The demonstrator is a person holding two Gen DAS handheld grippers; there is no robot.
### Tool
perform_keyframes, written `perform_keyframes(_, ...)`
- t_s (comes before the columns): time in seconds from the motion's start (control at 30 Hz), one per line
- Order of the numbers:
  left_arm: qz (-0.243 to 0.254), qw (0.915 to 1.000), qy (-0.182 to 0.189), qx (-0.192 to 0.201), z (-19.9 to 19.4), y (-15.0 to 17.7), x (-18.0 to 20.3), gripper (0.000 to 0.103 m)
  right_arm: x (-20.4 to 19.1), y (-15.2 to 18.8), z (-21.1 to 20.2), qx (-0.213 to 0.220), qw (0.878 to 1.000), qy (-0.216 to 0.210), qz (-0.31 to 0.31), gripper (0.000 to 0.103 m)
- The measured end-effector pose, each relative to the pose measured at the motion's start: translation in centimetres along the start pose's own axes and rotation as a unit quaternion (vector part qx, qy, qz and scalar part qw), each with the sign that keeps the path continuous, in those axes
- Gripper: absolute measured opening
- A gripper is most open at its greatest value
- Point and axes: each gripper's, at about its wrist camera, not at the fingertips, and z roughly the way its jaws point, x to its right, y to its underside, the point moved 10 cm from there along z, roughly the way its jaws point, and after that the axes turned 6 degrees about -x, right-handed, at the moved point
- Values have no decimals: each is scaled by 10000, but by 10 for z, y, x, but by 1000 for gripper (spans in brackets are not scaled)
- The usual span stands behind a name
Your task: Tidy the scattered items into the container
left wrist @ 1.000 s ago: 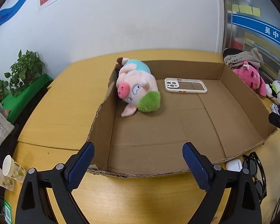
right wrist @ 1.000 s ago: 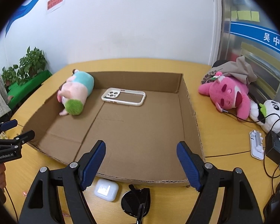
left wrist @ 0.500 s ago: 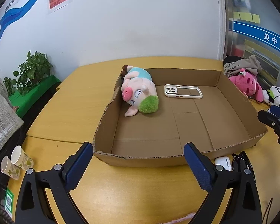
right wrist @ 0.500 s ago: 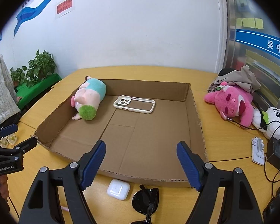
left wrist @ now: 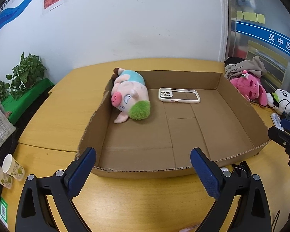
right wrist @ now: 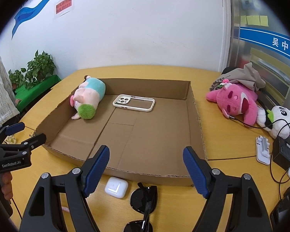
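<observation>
Risks: small items hard against the box's near wall

Claws released, both empty: right claw (right wrist: 146,169) low centre, left claw (left wrist: 143,171) likewise. Cardboard box (right wrist: 196,104) mid-frame on table (right wrist: 222,141), holding pig plush (right wrist: 89,96) and phone case (right wrist: 134,105). Earbud case (right wrist: 116,187) and sunglasses (right wrist: 144,199) lie outside, bottom centre. Likely trouble: a finger catching the wall and shoving the box; the glossy case slipping; the sunglasses' arm snagging the rim.

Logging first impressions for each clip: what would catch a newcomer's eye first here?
The big cardboard box mid-table, holding a pig plush at its far-left corner and a white phone case. Next, the pink plush on the table to its right, and the earbuds case and sunglasses before its near wall.
</observation>
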Motion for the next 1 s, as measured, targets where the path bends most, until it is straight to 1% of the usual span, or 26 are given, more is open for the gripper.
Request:
perform_keyframes(0.17,31,10000,79,21,3,-2,10,100,5,-1,4,-29,10000,-4,20,78)
perform_keyframes(0.4,42,9997,239,32,4,-2,17,100,2,3,13,-124,9999,-57,17,78)
perform_keyframes(0.47,78,9991,406,-47,7,2,24,100,4,7,15,-171,9998,-52,28,78)
perform_keyframes(0.57,218,9966,764,-223,13,10,42,100,13,21,17,-296,9995,-10,92,78)
perform_keyframes(0.67,374,9894,1311,-503,20,25,65,100,26,47,23,-579,9981,-6,214,78)
perform_keyframes(0.77,547,9781,1847,-787,26,40,92,100,31,83,27,-949,9947,-184,338,78)
perform_keyframes(0.9,631,9637,2323,-1158,36,56,121,100,22,122,38,-1427,9870,-557,479,78)
perform_keyframes(0.97,588,9563,2527,-1348,41,62,132,100,12,132,43,-1576,9838,-719,461,78)
perform_keyframes(1.0,549,9522,2630,-1451,44,66,137,100,8,135,45,-1618,9831,-748,424,76)
